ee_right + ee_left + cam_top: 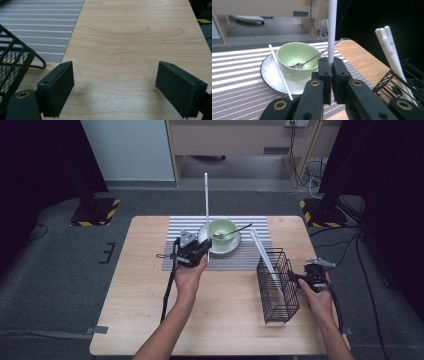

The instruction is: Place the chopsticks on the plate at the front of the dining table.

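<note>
Looking down from the high view, the left gripper [202, 251] stands at the near edge of the striped mat [185, 222], its jaws pinched on a white chopstick [206, 202] that rises straight up, well above the table [150, 320]. Just beyond it a green bowl [223, 228] sits on a white plate [231, 246], with a spoon [234, 232] resting in the bowl and its handle sticking out over the rim to the right. A black wire basket [278, 292] stands to the right of the mat with white chopsticks [262, 251] leaning out of it toward the bowl. The right gripper [296, 277] is just beside the basket's right side, low over the wood.

In the left gripper view, the two black jaws are closed tight on the upright chopstick [332, 30]. Behind them lie the bowl [298, 56], the spoon [312, 60] and the plate [268, 75]; a second thin white stick [279, 71], probably another chopstick, lies slanted across the plate's left side. The basket [402, 82] and its chopsticks [393, 56] are at the right.

In the right gripper view, the jaws stand wide apart with nothing between them, bare table [135, 45] beneath. The basket's corner [12, 60] is at the left edge, and the mat [40, 22] lies beyond.
</note>
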`<state>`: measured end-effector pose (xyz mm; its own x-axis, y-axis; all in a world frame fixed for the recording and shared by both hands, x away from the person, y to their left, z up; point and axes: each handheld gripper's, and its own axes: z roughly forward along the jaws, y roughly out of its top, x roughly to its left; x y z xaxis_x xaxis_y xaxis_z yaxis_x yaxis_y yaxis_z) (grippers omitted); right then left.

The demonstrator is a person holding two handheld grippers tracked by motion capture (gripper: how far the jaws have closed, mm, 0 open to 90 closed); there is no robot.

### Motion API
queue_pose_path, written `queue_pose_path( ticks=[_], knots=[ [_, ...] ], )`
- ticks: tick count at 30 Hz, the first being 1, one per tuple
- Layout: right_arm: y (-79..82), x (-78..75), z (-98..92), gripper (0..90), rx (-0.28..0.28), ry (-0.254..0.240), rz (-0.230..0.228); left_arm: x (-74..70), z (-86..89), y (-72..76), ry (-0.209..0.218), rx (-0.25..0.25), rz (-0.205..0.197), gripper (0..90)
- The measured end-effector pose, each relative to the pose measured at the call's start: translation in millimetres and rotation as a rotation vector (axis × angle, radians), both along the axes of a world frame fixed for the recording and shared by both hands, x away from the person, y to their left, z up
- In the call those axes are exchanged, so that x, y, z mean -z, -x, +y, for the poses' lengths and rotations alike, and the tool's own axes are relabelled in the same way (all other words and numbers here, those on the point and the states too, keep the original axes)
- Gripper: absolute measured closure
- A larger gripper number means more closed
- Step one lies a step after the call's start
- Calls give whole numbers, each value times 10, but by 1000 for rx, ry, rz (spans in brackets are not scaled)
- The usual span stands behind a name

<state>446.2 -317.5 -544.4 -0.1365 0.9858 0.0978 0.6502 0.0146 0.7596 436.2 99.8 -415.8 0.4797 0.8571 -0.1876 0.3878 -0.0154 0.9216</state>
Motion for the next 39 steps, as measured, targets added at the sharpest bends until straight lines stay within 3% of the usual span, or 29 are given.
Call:
queue_pose_path(
  ticks=[16,26,39],
  knots=[
    [5,70,97,101,-21,94,22,159,-74,-128,-15,-47,29,863],
    [1,72,97,94,-20,93,24,230,-112,-172,-38,-73,25,863],
    [-8,73,112,73,-8,93,30,429,-106,-310,-51,-119,68,863]
  ],
)
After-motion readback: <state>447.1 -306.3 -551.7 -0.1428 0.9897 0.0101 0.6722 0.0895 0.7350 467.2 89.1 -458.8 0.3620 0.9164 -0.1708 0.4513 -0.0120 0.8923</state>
